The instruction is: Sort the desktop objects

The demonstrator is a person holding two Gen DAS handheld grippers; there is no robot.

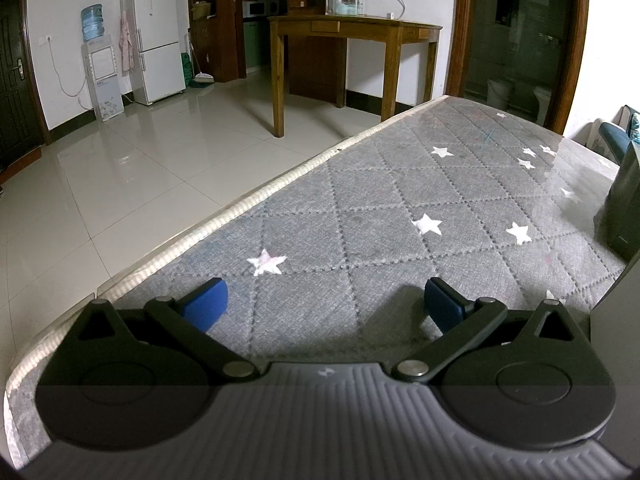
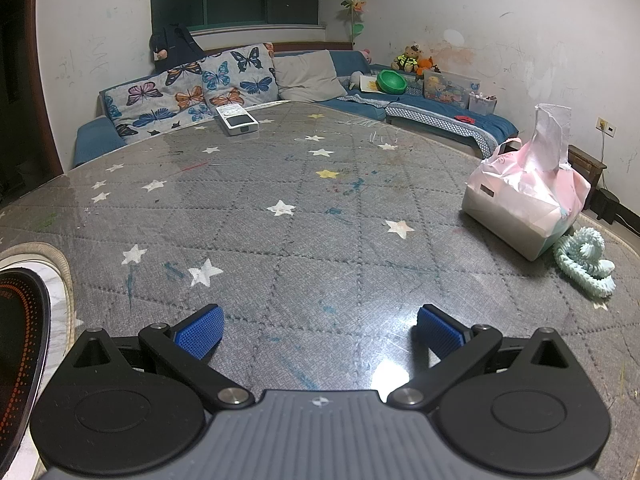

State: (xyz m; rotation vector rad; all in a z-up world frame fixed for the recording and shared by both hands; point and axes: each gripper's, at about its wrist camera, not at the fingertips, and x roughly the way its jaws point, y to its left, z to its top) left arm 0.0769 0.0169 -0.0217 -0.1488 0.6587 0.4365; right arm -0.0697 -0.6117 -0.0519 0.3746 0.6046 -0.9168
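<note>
My left gripper (image 1: 324, 304) hangs low over the grey star-patterned tabletop (image 1: 400, 208), open, with nothing between its blue pads. My right gripper (image 2: 320, 330) is also open and empty above the same kind of cover (image 2: 304, 240). In the right wrist view a pink-and-white tissue pack (image 2: 528, 196) stands at the right, with a pale green knobbly toy (image 2: 584, 260) just beyond it near the edge. A white remote-like device (image 2: 237, 121) lies at the far side. All three lie well away from the fingers.
A dark box-like object (image 1: 624, 208) stands at the right edge in the left wrist view. A black round cooktop on a woven mat (image 2: 24, 320) sits at the left in the right wrist view. A sofa with butterfly cushions (image 2: 192, 84) lies behind the table. A wooden table (image 1: 352, 40) and fridge (image 1: 154, 36) stand across the tiled floor.
</note>
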